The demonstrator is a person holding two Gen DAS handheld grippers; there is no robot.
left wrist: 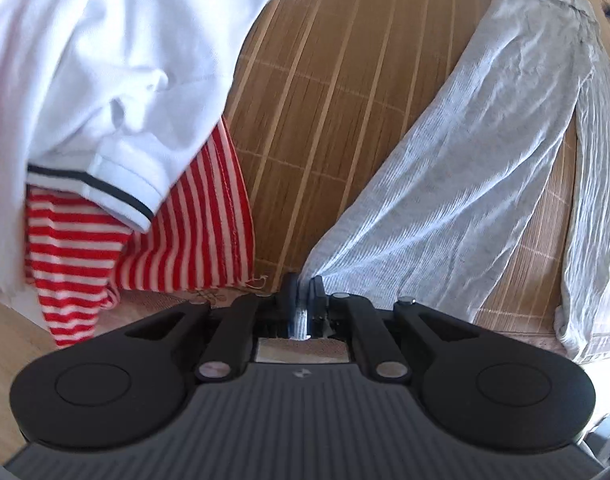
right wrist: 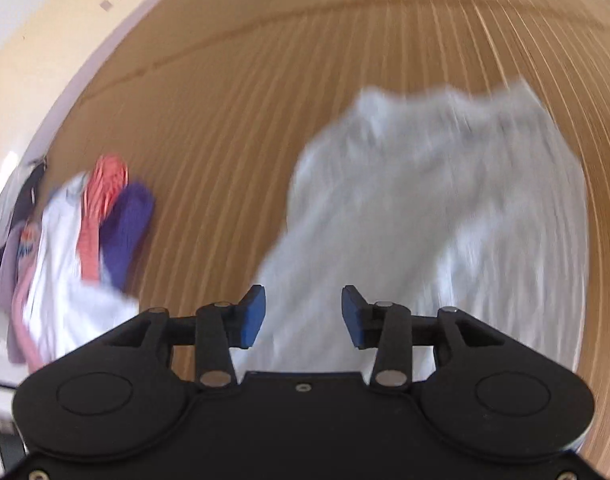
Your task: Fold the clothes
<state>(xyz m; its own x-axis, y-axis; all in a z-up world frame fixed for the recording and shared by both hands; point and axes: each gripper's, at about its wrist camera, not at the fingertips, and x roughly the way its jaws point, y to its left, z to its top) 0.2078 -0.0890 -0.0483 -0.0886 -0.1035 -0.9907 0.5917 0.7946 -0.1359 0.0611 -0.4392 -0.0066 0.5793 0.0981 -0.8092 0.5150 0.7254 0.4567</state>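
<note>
1. Left claw (left wrist: 303, 296), black, two-fingered, nearest in the left wrist view: clenched on a bunched corner of the pale grey ribbed knit garment (left wrist: 465, 152), a strip of the fabric pinched between the dark pads (left wrist: 291, 292).
2. Pale grey ribbed knit garment: drawn taut from the pinch and spread upward and to the right across the brown slatted bamboo mat (left wrist: 325, 100), wrinkled along its right edge.
3. Red-and-white striped cloth (left wrist: 185, 232), just left of the left claw: lying at the near edge of the mat, lower part hanging over that edge, a loose thread at its hem.
4. White shirt with a dark-banded ribbed cuff (left wrist: 105, 60): draped over the striped cloth, filling the upper left of the left wrist view; separated from the grey garment by a bare band of mat.
5. Right claw (right wrist: 303, 316), black with blue pads (right wrist: 251, 316): released, fingers well apart, nothing between them.
6. Pale grey garment (right wrist: 445, 208) in the right wrist view: blurred, directly beyond and below the spread fingers, lying on the bamboo mat (right wrist: 245, 120); contact with the claw not determinable.
7. Heap of mixed clothes (right wrist: 77, 248), far left of the right wrist view: white, coral-striped, purple and pink pieces, blurred, at the mat's left edge, well apart from the grey garment.
8. Cream wall (right wrist: 45, 40), farthest, beyond the mat's upper left edge.
</note>
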